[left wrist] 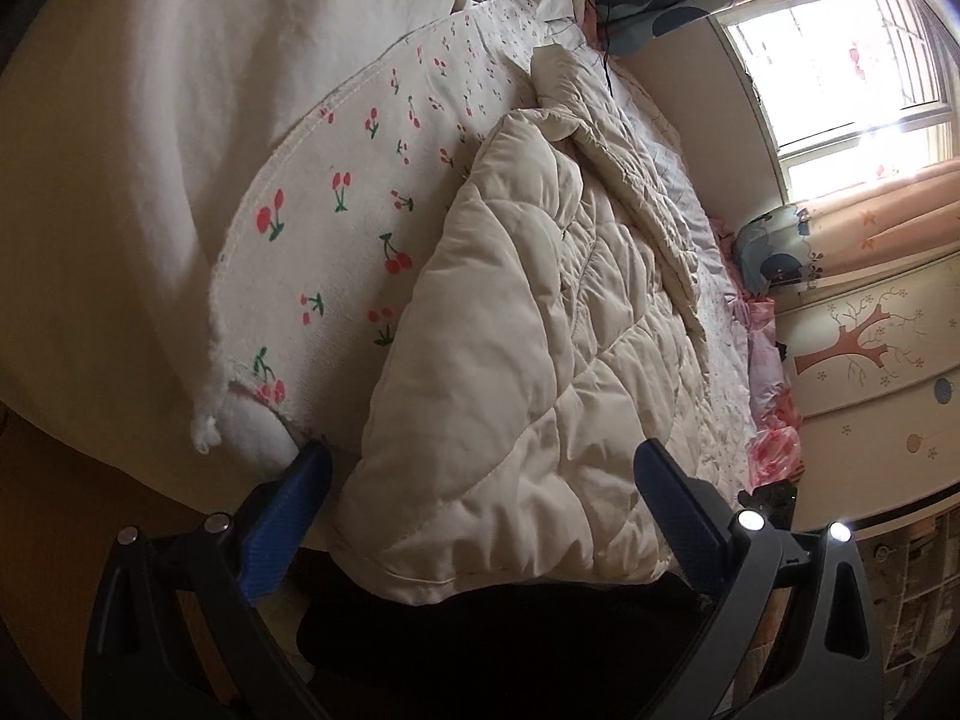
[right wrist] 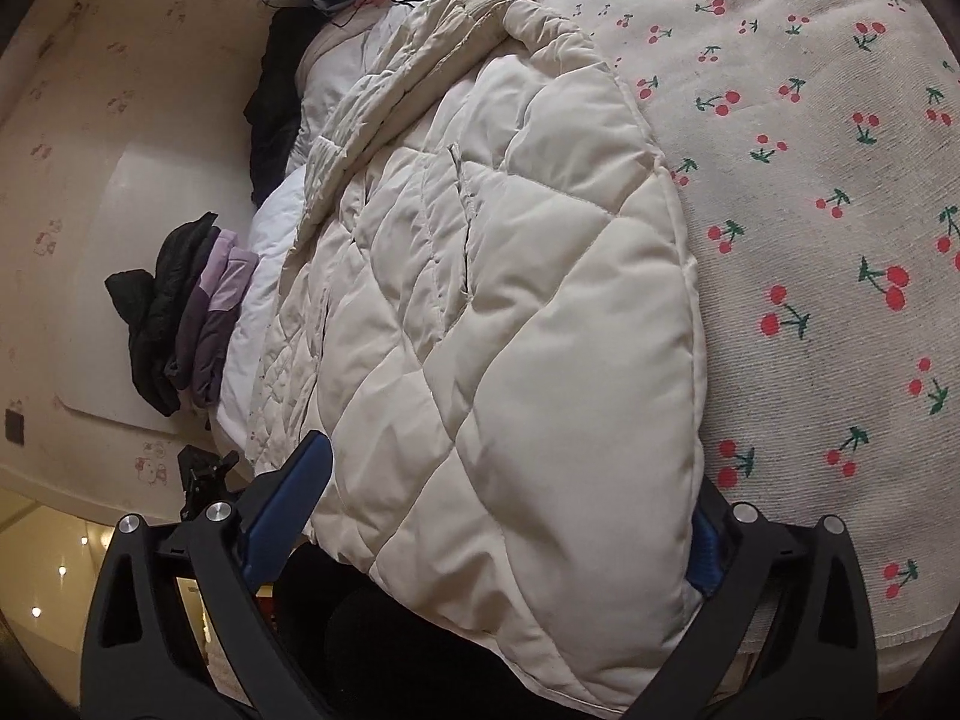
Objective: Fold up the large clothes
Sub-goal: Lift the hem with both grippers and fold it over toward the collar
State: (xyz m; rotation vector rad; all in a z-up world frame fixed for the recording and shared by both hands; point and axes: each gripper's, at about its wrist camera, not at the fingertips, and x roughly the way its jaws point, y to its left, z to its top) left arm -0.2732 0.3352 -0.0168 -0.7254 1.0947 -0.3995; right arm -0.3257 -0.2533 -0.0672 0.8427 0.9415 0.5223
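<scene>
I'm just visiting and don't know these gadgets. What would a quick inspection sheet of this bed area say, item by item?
Surface: bed covered with a cherry-print sheet, white bedding beside it.
Job's things: cream quilted coat lying along the bed, partly folded, its hem at the near edge.
Clutter: stack of dark and purple clothes by the wall; pink floral fabric beside the bed.
Grippers: left gripper open, the coat's hem lying between its fingers; right gripper open, straddling the hem, one finger partly hidden by the coat.
Cables: thin dark cable at the far end of the bed.
Surroundings: bright window, patterned curtains, decorated walls.
</scene>
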